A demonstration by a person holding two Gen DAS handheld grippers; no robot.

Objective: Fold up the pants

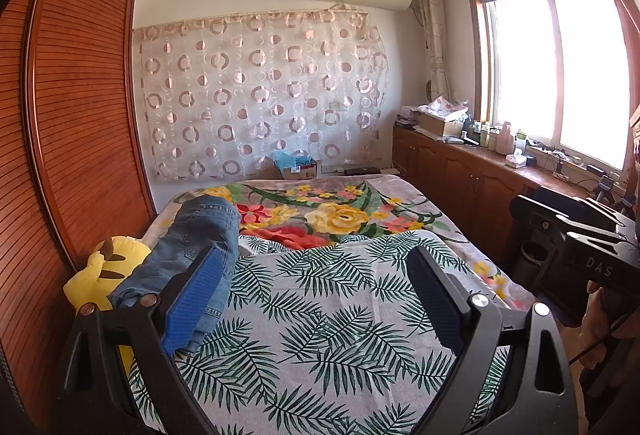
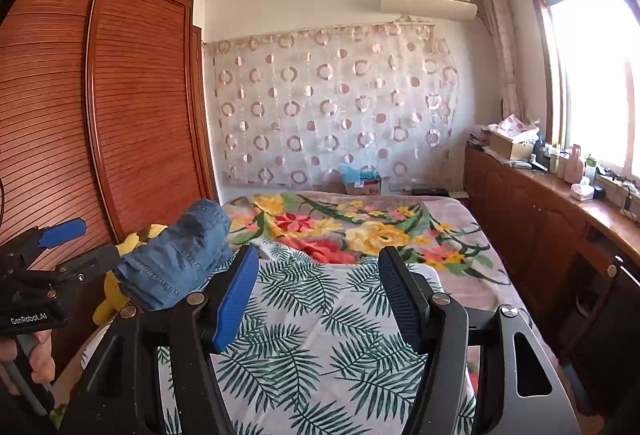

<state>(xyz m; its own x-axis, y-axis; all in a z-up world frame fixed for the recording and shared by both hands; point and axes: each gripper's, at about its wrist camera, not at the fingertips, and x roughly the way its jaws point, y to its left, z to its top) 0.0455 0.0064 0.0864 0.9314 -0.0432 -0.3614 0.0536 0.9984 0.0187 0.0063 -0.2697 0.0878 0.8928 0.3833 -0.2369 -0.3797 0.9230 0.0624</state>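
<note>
Jaws of the left gripper (image 1: 316, 299) spread wide, nothing between the ribbed blue pad and the ribbed dark one, only leaf-print cloth showing in the gap. Jaws of the right gripper (image 2: 318, 293) equally wide and bare, raised level over the bed as if parked clear of the work.

Just left of both, the jeans (image 1: 192, 255): a compact bundle of stiff blue denim, seams and a pocket outline showing, stacked in what looks like several layers, though hard to be sure how neat from this low angle. Set at the bed's left edge, touching a soft yellow plush toy (image 1: 100, 275), leaving the middle free. Fits a finished fold set aside, or equally a bundle waiting to be spread.

Beneath, a thin palm-frond sheet (image 1: 320, 335), lightly wrinkled, over a plush floral blanket (image 1: 340, 211). Slatted wooden wardrobe (image 1: 80, 115) alongside.
</note>
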